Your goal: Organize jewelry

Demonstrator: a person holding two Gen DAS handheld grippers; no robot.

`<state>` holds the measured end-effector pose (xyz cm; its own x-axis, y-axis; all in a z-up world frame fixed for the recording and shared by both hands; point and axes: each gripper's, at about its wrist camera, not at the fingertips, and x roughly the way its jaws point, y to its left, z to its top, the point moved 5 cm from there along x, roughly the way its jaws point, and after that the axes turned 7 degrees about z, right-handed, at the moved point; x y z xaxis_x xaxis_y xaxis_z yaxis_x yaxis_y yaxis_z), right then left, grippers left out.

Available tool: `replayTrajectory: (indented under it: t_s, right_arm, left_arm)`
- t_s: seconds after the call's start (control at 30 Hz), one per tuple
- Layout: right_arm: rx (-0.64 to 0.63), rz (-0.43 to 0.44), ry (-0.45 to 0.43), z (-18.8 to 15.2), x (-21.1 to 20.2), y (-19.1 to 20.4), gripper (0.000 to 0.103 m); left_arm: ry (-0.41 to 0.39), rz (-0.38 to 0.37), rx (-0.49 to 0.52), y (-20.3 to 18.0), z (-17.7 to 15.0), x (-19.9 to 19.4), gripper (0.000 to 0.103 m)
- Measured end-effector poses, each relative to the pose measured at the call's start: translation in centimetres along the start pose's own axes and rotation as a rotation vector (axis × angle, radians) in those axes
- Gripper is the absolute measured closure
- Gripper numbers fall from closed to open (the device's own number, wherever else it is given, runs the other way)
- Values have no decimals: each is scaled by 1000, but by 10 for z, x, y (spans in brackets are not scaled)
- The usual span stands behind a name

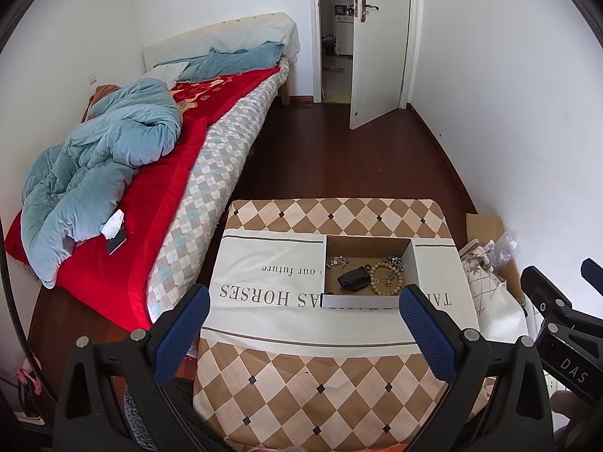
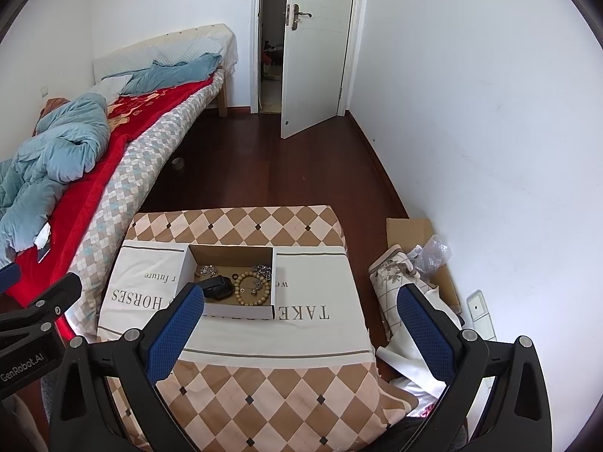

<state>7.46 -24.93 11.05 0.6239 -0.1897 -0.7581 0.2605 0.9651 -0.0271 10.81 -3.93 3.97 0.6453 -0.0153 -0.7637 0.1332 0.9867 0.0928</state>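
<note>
A shallow cardboard box sits on a table draped in a checked cloth. Inside lie a wooden bead bracelet, a small black case, and silver jewelry pieces. My left gripper hovers open above the table's near side, short of the box. Lower right of the box, my right gripper is also open and holds nothing. Each gripper shows at the other view's edge.
A bed with a red blanket and a blue quilt runs along the left of the table. Folded cardboard, a patterned cloth and plastic wrap lie on the floor at the right by the wall. An open door stands at the back.
</note>
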Motion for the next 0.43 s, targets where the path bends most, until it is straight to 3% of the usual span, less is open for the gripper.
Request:
replayTrajectory:
  t_s: [0.43]
  right_arm:
    - [4, 3, -2, 3, -4, 2, 0]
  left_arm:
    - [-2, -10, -1, -1, 2, -3, 1]
